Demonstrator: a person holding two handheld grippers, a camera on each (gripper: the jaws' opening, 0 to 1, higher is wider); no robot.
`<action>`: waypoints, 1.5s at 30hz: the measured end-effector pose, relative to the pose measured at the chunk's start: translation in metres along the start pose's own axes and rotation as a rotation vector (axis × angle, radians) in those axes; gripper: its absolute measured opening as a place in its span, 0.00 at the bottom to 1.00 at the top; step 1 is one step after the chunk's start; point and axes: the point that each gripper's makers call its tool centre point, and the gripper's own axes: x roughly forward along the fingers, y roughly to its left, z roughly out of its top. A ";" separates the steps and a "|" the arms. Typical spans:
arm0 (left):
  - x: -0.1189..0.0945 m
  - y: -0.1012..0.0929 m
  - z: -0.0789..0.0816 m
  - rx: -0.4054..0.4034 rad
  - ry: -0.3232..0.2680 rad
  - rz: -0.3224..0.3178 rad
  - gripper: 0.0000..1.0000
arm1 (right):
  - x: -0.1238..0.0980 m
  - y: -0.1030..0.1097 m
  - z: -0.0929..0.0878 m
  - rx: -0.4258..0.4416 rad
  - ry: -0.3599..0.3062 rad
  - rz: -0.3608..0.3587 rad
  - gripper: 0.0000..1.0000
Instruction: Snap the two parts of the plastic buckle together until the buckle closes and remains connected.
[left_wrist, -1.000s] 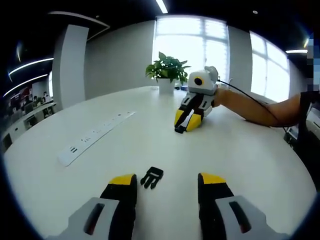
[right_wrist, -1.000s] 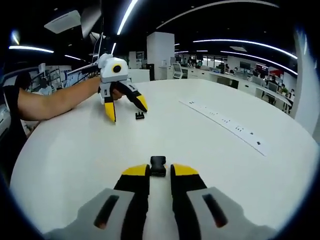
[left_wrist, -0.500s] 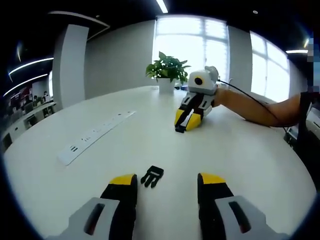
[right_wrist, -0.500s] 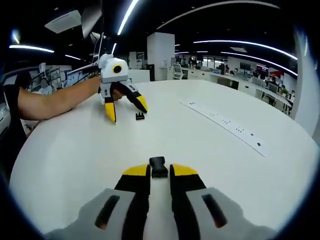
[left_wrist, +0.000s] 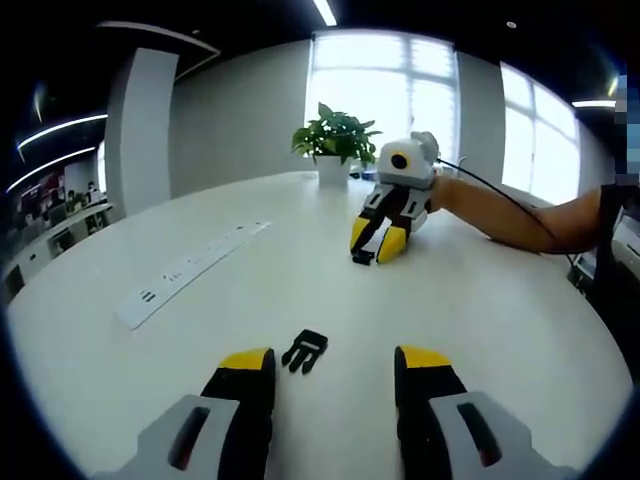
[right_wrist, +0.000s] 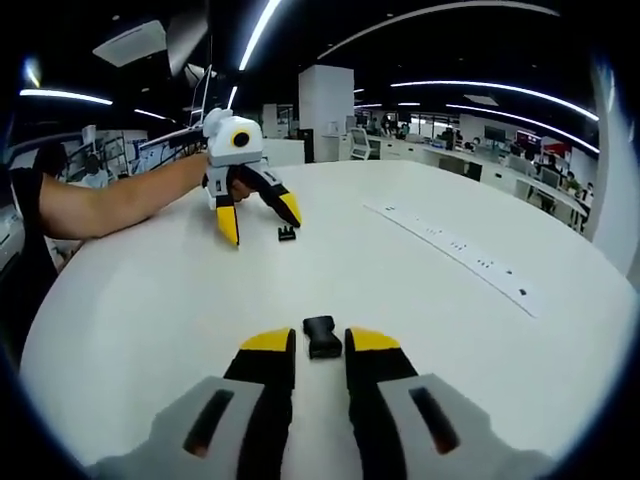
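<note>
Left gripper view puts your left gripper (left_wrist: 330, 365), jaws apart, before the pronged buckle half (left_wrist: 304, 352); right gripper (right_wrist: 319, 345) (nearly closed) flanks the socket half (right_wrist: 321, 336). Nothing joined yet.

- Buckle parts: two — one pronged buckle half (left_wrist: 304, 352) and one socket buckle half (right_wrist: 321, 337), lying apart on the table (left_wrist: 480, 300).
- Grippers: two — left gripper (left_wrist: 333, 372), right gripper (right_wrist: 320, 352).
- Power strips: one power strip (left_wrist: 190, 268).
- Potted plants: one potted plant (left_wrist: 335, 140), at the table's far edge.
</note>
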 end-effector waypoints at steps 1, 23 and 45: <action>0.000 0.000 0.000 0.000 0.000 0.000 0.48 | 0.001 -0.001 -0.001 -0.014 0.010 -0.006 0.25; -0.001 0.001 -0.001 -0.001 0.001 0.000 0.48 | 0.002 0.002 -0.004 0.004 0.020 0.002 0.15; 0.000 -0.004 -0.001 0.001 0.001 0.000 0.48 | 0.003 -0.005 -0.004 0.020 0.017 -0.010 0.13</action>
